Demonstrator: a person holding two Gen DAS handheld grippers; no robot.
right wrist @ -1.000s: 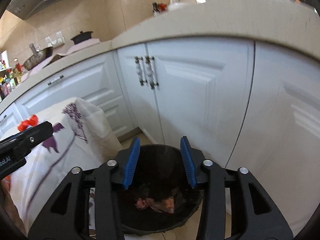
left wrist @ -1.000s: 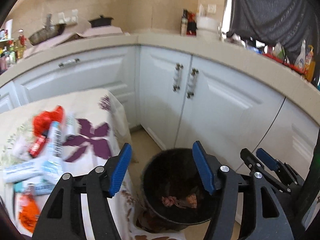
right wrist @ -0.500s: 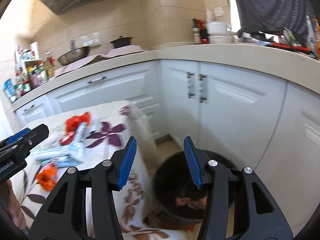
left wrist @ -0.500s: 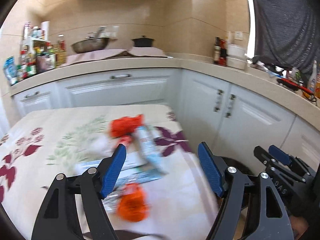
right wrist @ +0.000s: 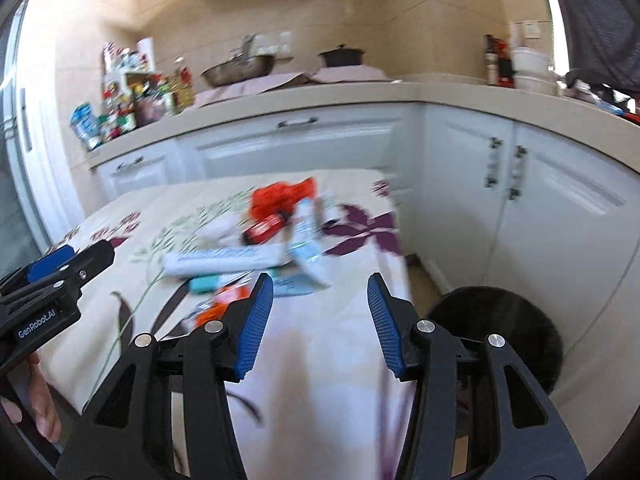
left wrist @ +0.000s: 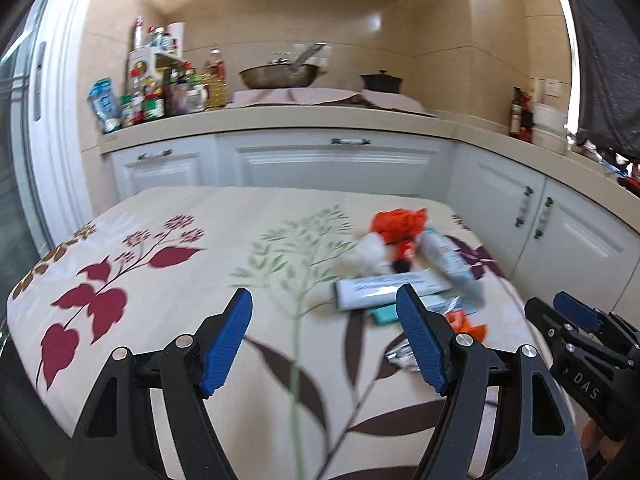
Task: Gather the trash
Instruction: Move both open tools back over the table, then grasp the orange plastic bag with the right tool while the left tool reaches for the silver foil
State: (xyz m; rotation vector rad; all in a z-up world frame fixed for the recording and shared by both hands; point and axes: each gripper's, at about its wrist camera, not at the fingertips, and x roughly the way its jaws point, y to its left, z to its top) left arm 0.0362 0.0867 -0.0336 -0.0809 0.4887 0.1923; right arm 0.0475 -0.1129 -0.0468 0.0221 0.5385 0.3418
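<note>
Both cameras have swung off the bin and back onto the table since a second ago; that black bin filled the middle of each view then, and now it's the floral cloth and the litter pile.

Left wrist view: left gripper (left wrist: 324,334) is spread wide with nothing between the pads, hovering over bare tablecloth (left wrist: 168,288); the trash pile (left wrist: 404,272) sits off to its right, a white tube (left wrist: 390,290) lying flat nearest, an orange wrapper (left wrist: 398,222) behind; right gripper (left wrist: 576,320) pokes in at the edge.

Right wrist view: right gripper (right wrist: 320,316) is parted and empty too; the bin (right wrist: 500,320) stands on the floor just right of the table, pile straight ahead.

My take: pick one piece, probably the tube; come at it across its narrow side; a loose wrapper could slide, so close down slowly.
</note>
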